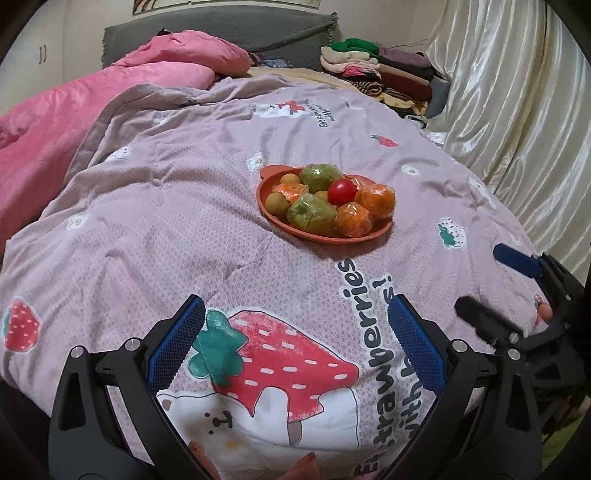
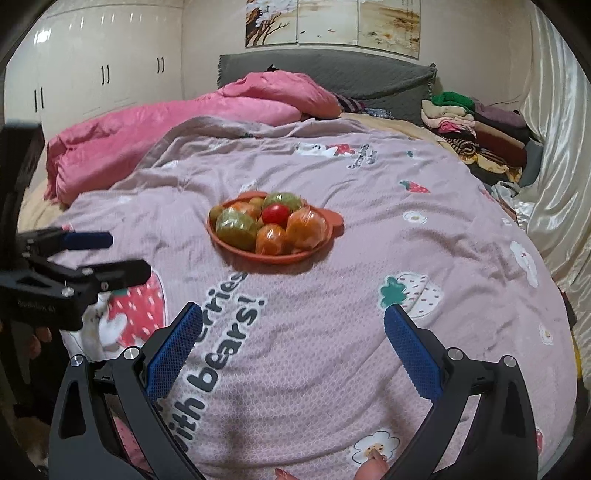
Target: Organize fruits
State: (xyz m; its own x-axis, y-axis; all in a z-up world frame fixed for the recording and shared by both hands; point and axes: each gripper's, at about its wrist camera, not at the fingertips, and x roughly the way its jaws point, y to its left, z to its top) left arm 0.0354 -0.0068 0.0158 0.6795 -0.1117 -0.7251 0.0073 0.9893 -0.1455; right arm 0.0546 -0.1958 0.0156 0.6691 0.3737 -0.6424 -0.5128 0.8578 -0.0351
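From the left wrist camera, the left gripper (image 1: 295, 314) is hovering low over the strawberry-print quilt (image 1: 166, 221), jaws spread wide and holding nothing. The orange plate (image 1: 269, 210) of wrapped fruits is sitting ahead, well apart; the right gripper (image 1: 491, 280) is showing at the right edge.

From the right wrist camera, the right gripper (image 2: 291, 317) is likewise hanging wide open and empty, pointing toward the plate (image 2: 236, 247), with a red tomato (image 2: 275, 214) lying on top of the pile. The left gripper (image 2: 122, 254) is reaching in from the left.

- Small yellow-green fruits (image 1: 289, 179) mostly buried under wrapped ones, kind unclear.
- Far half of orange plate (image 2: 273, 254) covered by fruit.
- Left claw (image 2: 110, 258) motion-blurred, body cut by frame edge.
- Wall painting (image 1: 225, 3) cropped at top.
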